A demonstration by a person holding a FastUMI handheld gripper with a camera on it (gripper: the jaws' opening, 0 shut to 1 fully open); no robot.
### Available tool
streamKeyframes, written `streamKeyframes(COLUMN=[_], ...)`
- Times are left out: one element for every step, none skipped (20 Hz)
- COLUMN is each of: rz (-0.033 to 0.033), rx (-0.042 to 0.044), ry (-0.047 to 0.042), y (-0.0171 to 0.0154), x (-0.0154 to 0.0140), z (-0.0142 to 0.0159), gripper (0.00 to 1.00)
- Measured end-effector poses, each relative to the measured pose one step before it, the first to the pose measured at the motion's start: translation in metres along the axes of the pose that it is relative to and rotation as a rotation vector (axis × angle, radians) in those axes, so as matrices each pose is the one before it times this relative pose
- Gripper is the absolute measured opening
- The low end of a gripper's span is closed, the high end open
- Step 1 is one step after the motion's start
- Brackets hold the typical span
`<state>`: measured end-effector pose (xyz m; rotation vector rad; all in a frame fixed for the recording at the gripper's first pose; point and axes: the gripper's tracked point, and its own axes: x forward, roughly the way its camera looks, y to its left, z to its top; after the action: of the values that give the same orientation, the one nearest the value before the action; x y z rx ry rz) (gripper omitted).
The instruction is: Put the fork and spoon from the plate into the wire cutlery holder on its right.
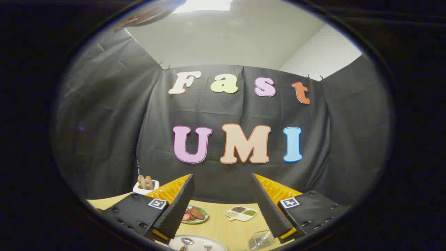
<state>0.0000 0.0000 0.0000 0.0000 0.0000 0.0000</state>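
Gripper (pixel 223 205) held high above light wooden tabletop (pixel 223 226), fingers (pixel 179 205) wide apart, gripping nothing. Round pale plate (pixel 223 245) below between them, metal spoon (pixel 185 243) and metal fork (pixel 208 245) lying on it. Clear wire cutlery holder (pixel 261 240) just right of plate, seemingly empty.

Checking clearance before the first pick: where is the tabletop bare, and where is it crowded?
The open tongs hold nothing. Bare wood lies between the plate with spoon and fork, and the sausage plate and divided dish beyond. The wire cutlery holder crowds the right finger.
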Motion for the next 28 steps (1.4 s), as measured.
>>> streamKeyframes(rz=[-0.00228, -0.00079, -0.00105, 0.00014, -0.00074, 0.00121, 0.00150, 0.00241, 0.00166, 0.00031, 0.00156, -0.00003, 0.00079, 0.00085, -0.00054, 0.00039, 0.00332, 0.00236, 0.00354, 0.00265, 0.00672, 0.00769, 0.01301, 0.00929, 0.00903, 0.00651, 0.00621, 0.00564], rx=[0.00093, 0.00121, 0.00095, -0.00031, -0.00069, 0.00022, 0.00135, 0.00106, -0.00087, -0.00018, 0.00300, 0.00542, 0.00549, 0.00286, -0.00053, -0.00149, -0.00064, -0.00092, -0.00050, -0.00075, -0.00082, 0.00009, 0.00071, -0.00021, -0.00027, 0.00079, 0.00203, 0.00410], ry=[0.00217, 0.00378, 0.00269, 0.00350, 0.00107, 0.00042, -0.00027, 0.00090, 0.00061, 0.00138, 0.00141, 0.00018, -0.00086, -0.00214, 0.00016, 0.00076, 0.00238, 0.00488, 0.00632, 0.00894, 0.01482, 0.01512, 0.02213, 0.02272, 0.02602, 0.03005, 0.02473, 0.02485], y=[-0.00075, 0.00044, -0.00008, 0.00005, 0.00048, 0.00102, 0.00184, 0.00041, 0.00031, -0.00144, 0.00021, -0.00025, -0.00039, -0.00104, -0.00109, -0.00121, -0.00111, 0.00008, -0.00013, -0.00064, 0.00109, 0.00105, 0.00257, 0.00212, 0.00158, 0.00183, 0.00161, 0.00182], x=[0.00023, 0.00095, 0.00048, 0.00043, 0.00056, -0.00165, 0.00069, 0.00107, 0.00037, 0.00086, 0.00070, 0.00184, 0.00086, 0.00121, 0.00043, 0.00076, 0.00143, 0.00002, 0.00076, 0.00087, 0.00017, 0.00065, 0.00148, 0.00180, 0.00065, 0.00212, 0.00082, 0.00216], z=[-0.00020, -0.00205, -0.00013, -0.00121, -0.00031, -0.00068, 0.00056, -0.00041, 0.00025, -0.00099, 0.00081, -0.00124, 0.00118, 0.00139, 0.00010, -0.00126, -0.00048, -0.00311, -0.00166, -0.00383, -0.00547, -0.00572, -0.00873, -0.00769, -0.00972, -0.01209, -0.00819, -0.01119], gripper=[1.00, 1.00, 1.00, 1.00, 1.00, 1.00, 1.00, 1.00, 1.00, 1.00, 1.00, 1.00, 1.00, 1.00, 1.00, 1.00, 1.00, 1.00, 1.00, 1.00, 1.00, 1.00, 1.00, 1.00, 1.00, 1.00, 1.00, 1.00])
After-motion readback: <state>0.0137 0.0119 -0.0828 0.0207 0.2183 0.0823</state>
